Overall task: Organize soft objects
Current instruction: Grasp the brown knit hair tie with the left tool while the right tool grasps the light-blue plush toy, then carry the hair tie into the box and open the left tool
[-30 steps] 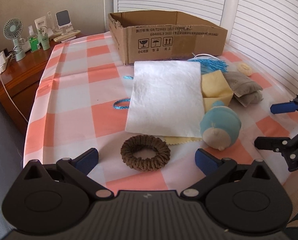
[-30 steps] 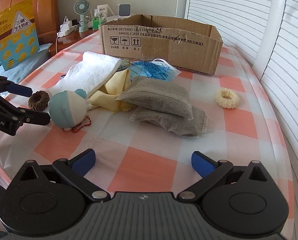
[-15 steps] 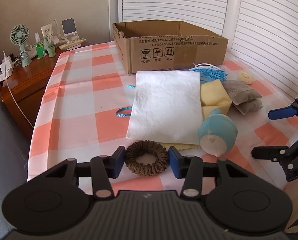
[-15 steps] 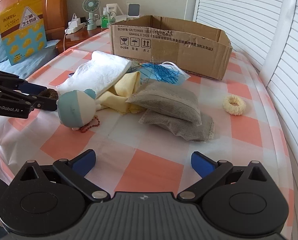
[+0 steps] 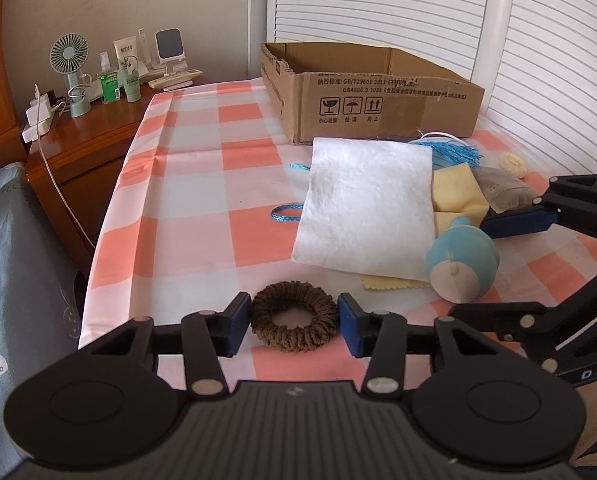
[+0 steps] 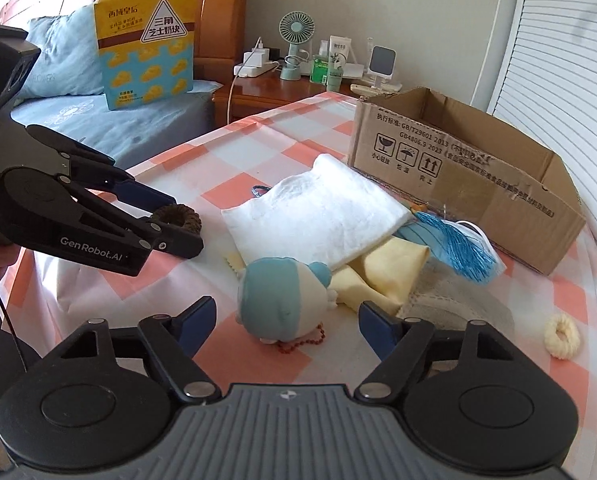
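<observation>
My left gripper (image 5: 294, 322) is shut on a brown hair scrunchie (image 5: 293, 320), its pads touching both sides; the scrunchie (image 6: 178, 217) also shows in the right wrist view. My right gripper (image 6: 286, 326) is open, with its jaws on either side of a blue and cream plush toy (image 6: 282, 300) on the checked cloth, not touching it. The toy (image 5: 460, 266) shows in the left wrist view. A white folded towel (image 5: 368, 204), yellow cloth (image 6: 386, 274), blue tassel (image 6: 458, 248), grey pouches (image 5: 502, 190) and a cream scrunchie (image 6: 562, 336) lie nearby. An open cardboard box (image 5: 370, 96) stands behind.
A wooden nightstand (image 5: 82, 148) with a fan (image 5: 72, 76), bottles and chargers stands left of the table. A bed with a blue pillow and a yellow snack bag (image 6: 146, 44) is at the left. White shutters (image 5: 538, 60) stand behind and right.
My left gripper closed on the brown scrunchie. My right gripper moved left and forward so that its open jaws now stand on both sides of the plush toy.
</observation>
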{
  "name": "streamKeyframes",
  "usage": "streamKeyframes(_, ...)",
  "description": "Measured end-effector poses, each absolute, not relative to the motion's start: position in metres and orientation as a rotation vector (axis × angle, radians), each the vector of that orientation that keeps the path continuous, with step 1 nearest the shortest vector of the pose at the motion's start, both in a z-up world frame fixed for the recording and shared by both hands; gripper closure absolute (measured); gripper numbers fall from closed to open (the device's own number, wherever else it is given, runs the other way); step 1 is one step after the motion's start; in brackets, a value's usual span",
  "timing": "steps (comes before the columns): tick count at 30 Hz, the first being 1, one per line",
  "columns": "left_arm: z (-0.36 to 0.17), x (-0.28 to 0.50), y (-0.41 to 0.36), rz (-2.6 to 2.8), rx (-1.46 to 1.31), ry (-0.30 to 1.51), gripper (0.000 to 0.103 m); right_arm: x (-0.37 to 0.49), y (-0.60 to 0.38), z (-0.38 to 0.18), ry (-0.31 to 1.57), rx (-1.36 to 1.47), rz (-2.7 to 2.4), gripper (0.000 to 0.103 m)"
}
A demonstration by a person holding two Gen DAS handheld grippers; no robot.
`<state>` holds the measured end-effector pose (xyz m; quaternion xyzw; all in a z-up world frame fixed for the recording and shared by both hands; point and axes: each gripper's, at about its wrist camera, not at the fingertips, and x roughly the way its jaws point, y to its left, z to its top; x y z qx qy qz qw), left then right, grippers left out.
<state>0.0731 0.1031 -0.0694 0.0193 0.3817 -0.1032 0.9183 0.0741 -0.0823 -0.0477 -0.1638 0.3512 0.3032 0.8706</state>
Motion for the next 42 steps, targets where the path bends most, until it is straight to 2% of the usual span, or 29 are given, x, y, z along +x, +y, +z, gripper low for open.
streamKeyframes(3,-0.070,0.073,0.104,-0.214,0.034,0.784,0.057,0.080,-0.074,-0.051,0.736,-0.355,0.643,0.029)
streamKeyframes(6,-0.069,0.073,0.104,-0.215,0.028,0.789,0.057,0.084,-0.069,-0.053,0.733,-0.365,0.643,0.042)
streamKeyframes(10,-0.067,0.073,0.102,-0.217,0.043,0.800,0.063,0.085,-0.068,-0.053,0.742,-0.367,0.634,0.043)
streamKeyframes(18,-0.052,0.071,0.096,-0.264,0.061,0.813,0.064,0.077,-0.083,-0.037,0.723,-0.357,0.607,0.043)
streamKeyframes(27,-0.007,0.085,0.082,-0.348,0.060,0.778,0.064,0.081,-0.115,-0.003,0.699,-0.333,0.568,0.044)
streamKeyframes(42,0.053,0.193,0.027,-0.428,0.162,0.688,0.064,0.130,-0.162,0.050,0.609,-0.285,0.469,0.044)
